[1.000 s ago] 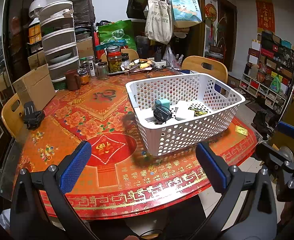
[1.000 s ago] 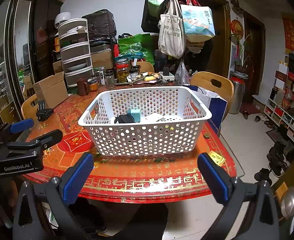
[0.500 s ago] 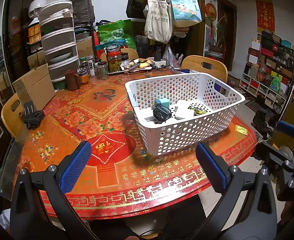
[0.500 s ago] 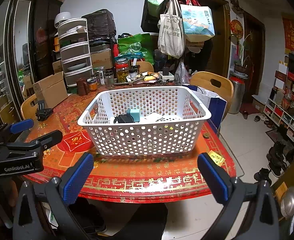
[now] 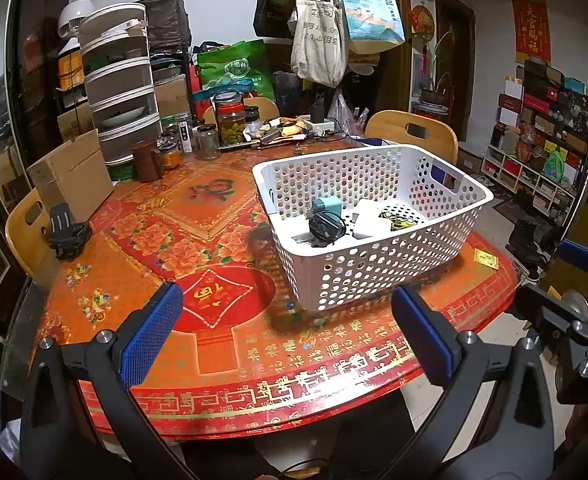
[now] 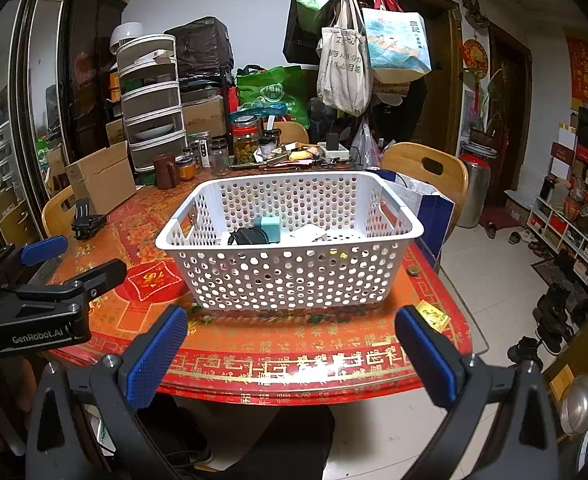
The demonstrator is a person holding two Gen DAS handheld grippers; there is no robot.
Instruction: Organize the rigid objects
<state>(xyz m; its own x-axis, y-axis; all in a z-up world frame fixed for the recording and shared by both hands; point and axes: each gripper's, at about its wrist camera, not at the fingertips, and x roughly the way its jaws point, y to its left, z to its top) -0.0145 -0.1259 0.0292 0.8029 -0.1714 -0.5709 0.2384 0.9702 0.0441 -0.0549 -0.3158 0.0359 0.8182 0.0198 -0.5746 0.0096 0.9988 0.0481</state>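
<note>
The left gripper (image 5: pixel 286 332) is held low at the near edge of the round table (image 5: pixel 222 364), jaws spread wide with nothing between the blue pads (image 5: pixel 150 334). It is aimed forward and slightly rightward, level with the tabletop. In the right wrist view its black body (image 6: pixel 42 312) is seen at the left margin, beside the table rim.

On the far left of the table a black clip-like object (image 5: pixel 66 232) is noted, resting near a cardboard box (image 5: pixel 72 178).

The white perforated basket (image 6: pixel 290 240) is located on the right half of the table, upright, well apart from both grippers. Inside it, a black cabled item (image 5: pixel 325 226), a teal block (image 5: pixel 325 205), a white box (image 5: pixel 367 220) and a yellow-black item (image 5: pixel 397 220) are observed on the floor of the basket.

The right gripper (image 6: pixel 292 354) is held just off the table's near edge, jaws likewise wide apart and empty, pointed squarely at the basket's long side. A small yellow packet (image 6: pixel 431 314) is recorded on the table just past the right pad.
</note>
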